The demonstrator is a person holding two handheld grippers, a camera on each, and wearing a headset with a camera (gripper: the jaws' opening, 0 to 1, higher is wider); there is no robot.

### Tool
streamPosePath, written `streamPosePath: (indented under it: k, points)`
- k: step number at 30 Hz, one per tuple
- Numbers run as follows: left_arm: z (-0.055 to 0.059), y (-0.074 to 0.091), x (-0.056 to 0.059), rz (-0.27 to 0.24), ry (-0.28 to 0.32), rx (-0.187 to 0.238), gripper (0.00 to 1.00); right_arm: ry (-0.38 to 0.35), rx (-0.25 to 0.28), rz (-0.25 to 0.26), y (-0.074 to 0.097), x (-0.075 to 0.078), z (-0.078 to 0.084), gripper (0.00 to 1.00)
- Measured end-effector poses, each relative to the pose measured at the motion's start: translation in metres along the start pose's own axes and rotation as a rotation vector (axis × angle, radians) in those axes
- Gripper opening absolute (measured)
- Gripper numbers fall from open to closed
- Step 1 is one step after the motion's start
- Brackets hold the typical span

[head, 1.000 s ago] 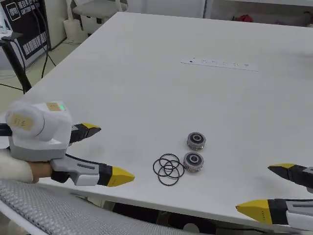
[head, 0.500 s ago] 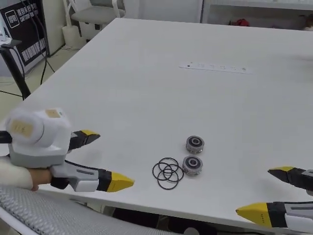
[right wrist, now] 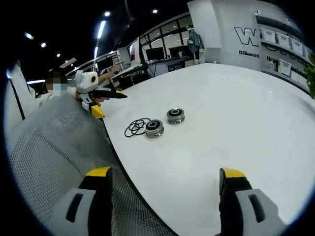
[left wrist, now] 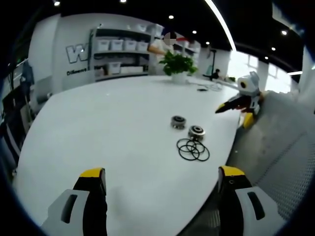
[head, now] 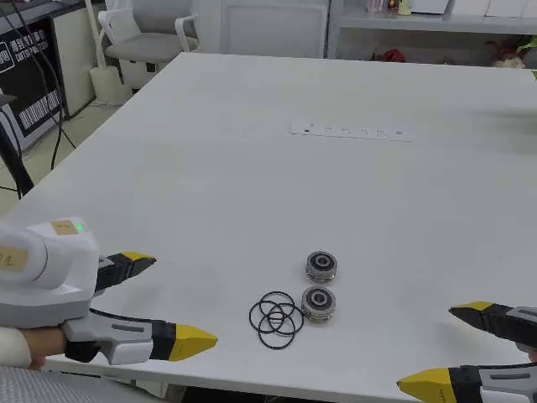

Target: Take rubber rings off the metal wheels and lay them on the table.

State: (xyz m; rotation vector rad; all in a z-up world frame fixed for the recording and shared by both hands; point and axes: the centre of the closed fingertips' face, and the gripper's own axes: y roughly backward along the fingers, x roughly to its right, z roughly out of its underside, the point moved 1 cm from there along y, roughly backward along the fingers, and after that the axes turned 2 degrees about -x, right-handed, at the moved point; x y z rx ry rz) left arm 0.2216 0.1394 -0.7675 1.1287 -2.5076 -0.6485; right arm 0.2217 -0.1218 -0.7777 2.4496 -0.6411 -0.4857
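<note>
- In the head view, we see the white, yellow-tipped left gripper and the matching right gripper near the front edge of the white table. Both have their jaws spread wide and hold nothing. Between them sit two round metal wheels, and a cluster of thin black rubber rings lies flat just beside the nearer wheel.
- In the left gripper view, we find its jaws wide apart, with the rings and wheels well ahead.
- In the right gripper view, its jaws gape too, well apart from the wheels.

Open table all round the wheels except 8 o'clock, where rings lie, perhaps touching the nearer wheel.
</note>
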Motion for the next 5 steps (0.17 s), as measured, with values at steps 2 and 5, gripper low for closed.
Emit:
streamPosePath:
  k: [2, 5]
  points:
    - [0.0006, 0.0001, 0.0013, 0.003, -0.003, -0.003, 0.96, -0.002, 0.0, -0.003, -0.0001, -0.0008, 0.0008, 0.87]
    - [0.0007, 0.0009, 0.0018, 0.002, 0.002, 0.002, 0.96, -0.004, -0.002, -0.006, 0.0001, -0.0021, 0.0025, 0.87]
